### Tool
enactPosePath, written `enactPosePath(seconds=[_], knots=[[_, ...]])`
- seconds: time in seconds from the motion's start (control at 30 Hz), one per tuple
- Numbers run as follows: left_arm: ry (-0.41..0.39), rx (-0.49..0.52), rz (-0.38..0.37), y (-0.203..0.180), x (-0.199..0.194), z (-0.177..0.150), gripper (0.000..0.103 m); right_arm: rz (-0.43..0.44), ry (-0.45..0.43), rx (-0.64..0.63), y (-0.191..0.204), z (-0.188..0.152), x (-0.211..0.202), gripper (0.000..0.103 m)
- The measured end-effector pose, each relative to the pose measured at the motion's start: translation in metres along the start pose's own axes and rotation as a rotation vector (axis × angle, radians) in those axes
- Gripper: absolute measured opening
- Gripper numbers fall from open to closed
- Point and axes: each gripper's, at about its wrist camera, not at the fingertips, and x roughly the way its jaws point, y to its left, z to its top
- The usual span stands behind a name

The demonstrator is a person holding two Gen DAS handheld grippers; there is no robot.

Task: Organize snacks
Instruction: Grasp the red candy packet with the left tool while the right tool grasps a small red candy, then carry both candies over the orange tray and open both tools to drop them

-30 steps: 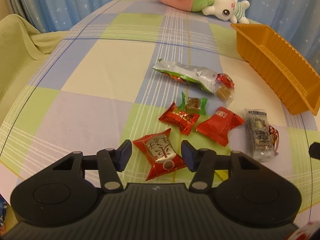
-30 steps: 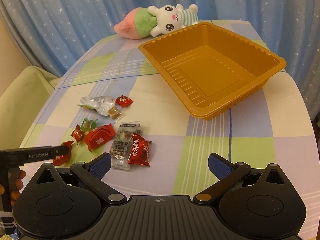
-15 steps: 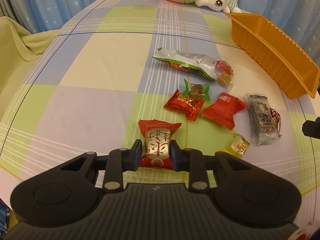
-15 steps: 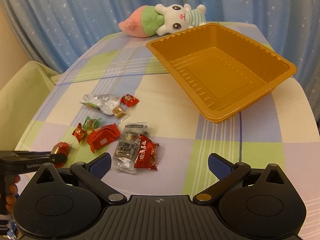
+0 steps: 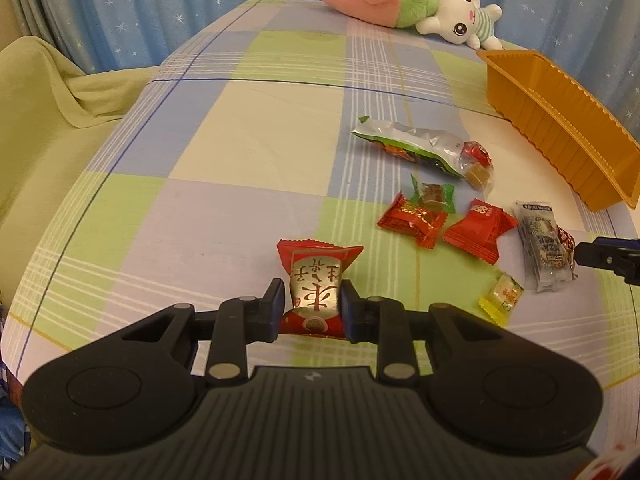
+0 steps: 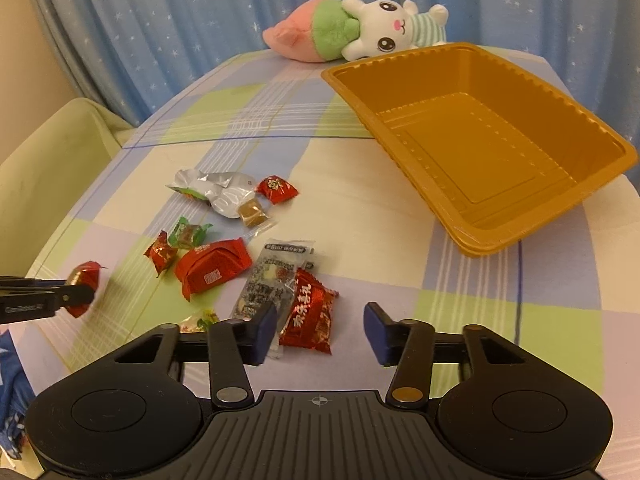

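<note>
Pick-up stage of snack sorting. The left hand-held gripper (image 5: 313, 306) is pinching a red-and-silver candy packet (image 5: 317, 285) between its pads, the packet standing upright just above the checked cloth of the counter (image 5: 248, 148). The right hand-held gripper (image 6: 320, 330) has just been closing to a half-narrowed gap around a red foil packet (image 6: 309, 312); its left pad is lying against a clear nut bar wrapper (image 6: 272, 280) that overlaps the packet, while the right pad is standing apart from both — no grip is made yet.

The orange tray (image 6: 624, 156), seemingly the destination, is sitting empty at the far right of the counter, well apart from the snacks. By this reading, the next move is calling for the left packet to be carried over the near tray wall and released, and for the right jaws to finish closing on the foil packet alone, not on the overlapping bar.

Materials: the tray is thin moulded plastic with ribbed walls and a stepped floor; the packets are crinkled, glossy pillow packs with crimped ends — slippery and easily crushed. A silver pouch (image 6: 212, 188), a red pillow pack (image 6: 214, 268) and a small yellow sweet (image 5: 502, 297) are lying loose; a plush rabbit (image 6: 360, 30) is resting at the far edge.
</note>
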Motion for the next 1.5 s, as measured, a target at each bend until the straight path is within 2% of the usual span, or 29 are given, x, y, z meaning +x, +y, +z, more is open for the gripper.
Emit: enactPosePath(seconds=[0.17, 0.47, 0.53, 0.67, 1.13, 1.5], knots=[[-0.008, -0.012, 0.008, 0.008, -0.004, 0.0, 0.026, -0.001, 0.014, -0.004, -0.001, 0.003, 0.011, 0.032], [-0.017, -0.011, 0.003, 0.01, -0.007, 0.001, 0.026, -0.024, 0.043, -0.011, -0.002, 0.001, 0.022, 0.03], [-0.018, -0.008, 0.0, 0.009, -0.007, 0.002, 0.026, -0.029, 0.036, -0.029, 0.001, 0.0, 0.022, 0.023], [-0.021, 0.002, -0.007, 0.005, -0.008, 0.003, 0.026, -0.029, 0.031, -0.044, 0.004, -0.001, 0.022, 0.019], [-0.036, 0.058, -0.05, -0.018, -0.015, 0.012, 0.026, -0.019, 0.0, -0.023, -0.002, 0.003, -0.006, 0.018], [-0.085, 0.181, -0.176, -0.084, -0.026, 0.04, 0.026, 0.011, -0.07, 0.024, -0.016, 0.012, -0.056, 0.018]])
